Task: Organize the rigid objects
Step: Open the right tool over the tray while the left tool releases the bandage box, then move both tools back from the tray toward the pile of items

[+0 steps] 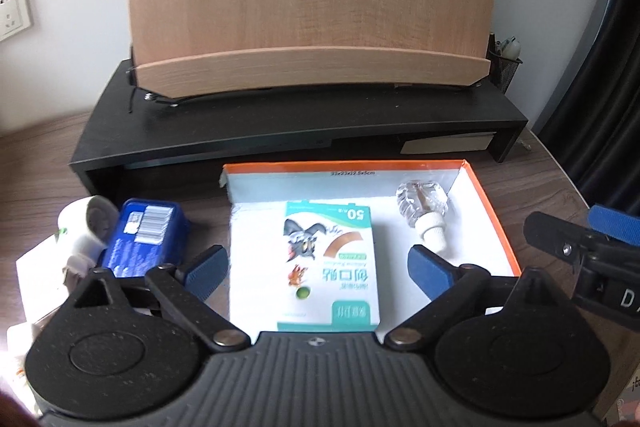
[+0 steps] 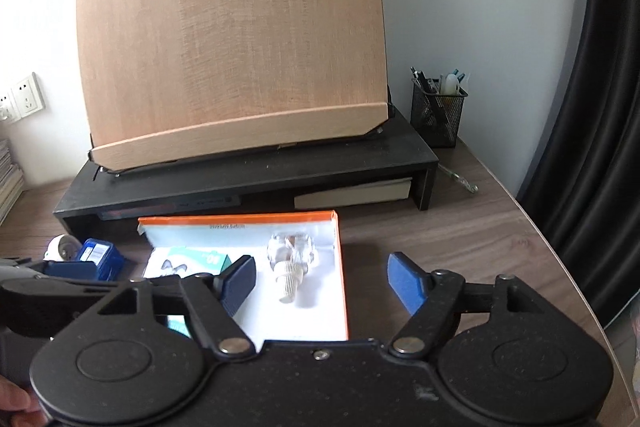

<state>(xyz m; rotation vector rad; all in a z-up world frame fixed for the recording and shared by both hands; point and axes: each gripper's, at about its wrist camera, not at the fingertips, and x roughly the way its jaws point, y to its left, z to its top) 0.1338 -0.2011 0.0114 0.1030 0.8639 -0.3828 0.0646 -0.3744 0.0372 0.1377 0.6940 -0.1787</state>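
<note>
An orange-rimmed white box (image 1: 498, 223) lies open on the desk. In it lie a green-and-white bandage carton (image 1: 331, 263) and a clear small bottle with a white cap (image 1: 423, 206). My left gripper (image 1: 318, 271) is open and empty, its fingers either side of the carton, above it. A blue packet (image 1: 142, 237) and a white tape roll (image 1: 86, 227) lie left of the box. My right gripper (image 2: 322, 283) is open and empty over the box's right part (image 2: 340, 267), near the bottle (image 2: 292, 259). The carton (image 2: 188, 261) and the blue packet (image 2: 98, 259) show left.
A black monitor riser (image 1: 280, 131) with a tilted wooden board (image 1: 312, 7) stands behind the box. A mesh pen holder (image 2: 438, 115) stands at the back right. White paper (image 1: 36, 267) lies at the left. The desk edge curves at the right (image 2: 580, 267).
</note>
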